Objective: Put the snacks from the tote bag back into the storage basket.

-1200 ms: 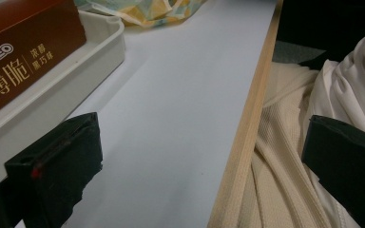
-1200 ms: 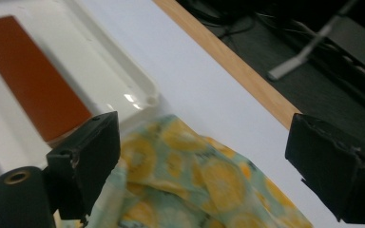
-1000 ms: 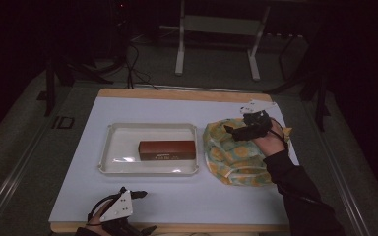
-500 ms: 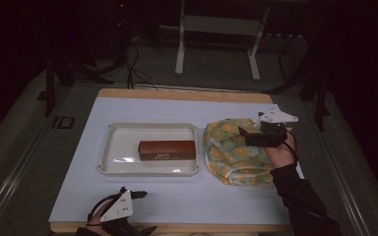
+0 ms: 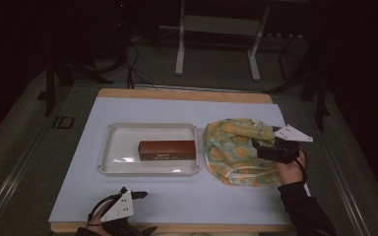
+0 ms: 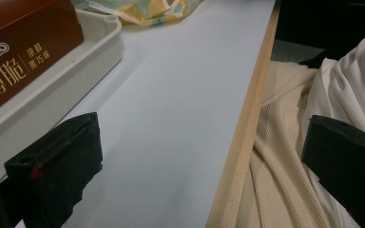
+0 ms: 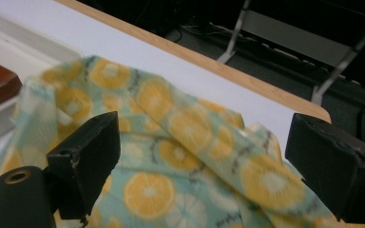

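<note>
A clear white tray [image 5: 106, 147] sits mid-table with a brown biscuit box [image 5: 167, 150] lying flat in it. To its right a crumpled cloth with an orange-slice print [image 5: 234, 150] lies on the white mat. My right gripper [image 5: 257, 149] hovers at the cloth's right side, jaws wide open over the fabric [image 7: 171, 142], nothing held. At the near edge my left gripper [image 5: 145, 212] rests open and empty. From the left gripper [image 6: 202, 161] I see the box [image 6: 24, 42] and tray wall [image 6: 90, 52] off to its left. My right gripper [image 7: 209, 156] points at the cloth.
The white mat [image 5: 187, 196] covers a wooden table whose near edge [image 6: 247, 118] runs beside the person's cream clothing [image 6: 285, 142]. A metal stand [image 5: 216, 29] and cables lie on the dark floor beyond the far edge.
The right gripper has moved from over the cloth's far part toward its right, nearer side. The left gripper, tray and box have stayed put.
</note>
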Available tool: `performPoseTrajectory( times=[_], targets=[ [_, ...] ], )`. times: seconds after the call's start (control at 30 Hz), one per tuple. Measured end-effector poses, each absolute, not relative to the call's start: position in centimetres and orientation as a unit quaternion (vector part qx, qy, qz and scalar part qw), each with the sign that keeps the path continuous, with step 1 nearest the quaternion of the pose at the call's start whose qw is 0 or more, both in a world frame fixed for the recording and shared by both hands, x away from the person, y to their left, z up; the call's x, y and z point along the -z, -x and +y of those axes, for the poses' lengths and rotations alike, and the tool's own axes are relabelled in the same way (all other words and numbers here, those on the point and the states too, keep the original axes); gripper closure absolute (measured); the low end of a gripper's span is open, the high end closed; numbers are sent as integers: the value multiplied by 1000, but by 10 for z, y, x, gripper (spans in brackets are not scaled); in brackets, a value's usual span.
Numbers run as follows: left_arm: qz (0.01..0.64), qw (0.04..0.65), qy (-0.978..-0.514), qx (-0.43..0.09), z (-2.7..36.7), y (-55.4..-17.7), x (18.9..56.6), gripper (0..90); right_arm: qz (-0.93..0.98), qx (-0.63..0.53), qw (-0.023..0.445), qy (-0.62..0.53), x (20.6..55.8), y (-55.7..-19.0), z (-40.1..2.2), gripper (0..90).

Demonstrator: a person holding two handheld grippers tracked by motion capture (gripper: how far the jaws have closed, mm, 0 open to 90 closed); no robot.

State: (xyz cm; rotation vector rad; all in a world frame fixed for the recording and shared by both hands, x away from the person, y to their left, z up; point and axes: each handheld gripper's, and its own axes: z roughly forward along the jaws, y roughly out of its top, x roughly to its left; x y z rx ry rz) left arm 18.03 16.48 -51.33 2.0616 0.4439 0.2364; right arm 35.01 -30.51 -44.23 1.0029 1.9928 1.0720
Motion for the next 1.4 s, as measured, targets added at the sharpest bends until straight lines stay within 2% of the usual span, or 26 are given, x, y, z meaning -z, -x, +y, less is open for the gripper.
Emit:
performPoseTrajectory(
  times=[0.4,0.7,0.83,1.13,1.27,1.4],
  targets=[
    [181,487,-849,-97,165,-180,513,0,745,-419,339,-394,475,-320,-315,114],
    [180,487,-849,-96,165,-180,513,0,736,-431,344,-393,476,-301,-321,114],
    [179,486,-850,-96,164,-180,513,0,735,-420,364,-388,478,-291,-323,114],
    [178,486,-850,-96,165,-179,513,0,731,-430,347,-400,485,-277,-333,114],
    [177,486,-851,-95,164,-179,514,0,735,-416,362,-396,488,-274,-335,124],
    [177,486,-851,-95,164,-179,514,0,735,-423,353,-394,493,-270,-341,124]
  ],
)
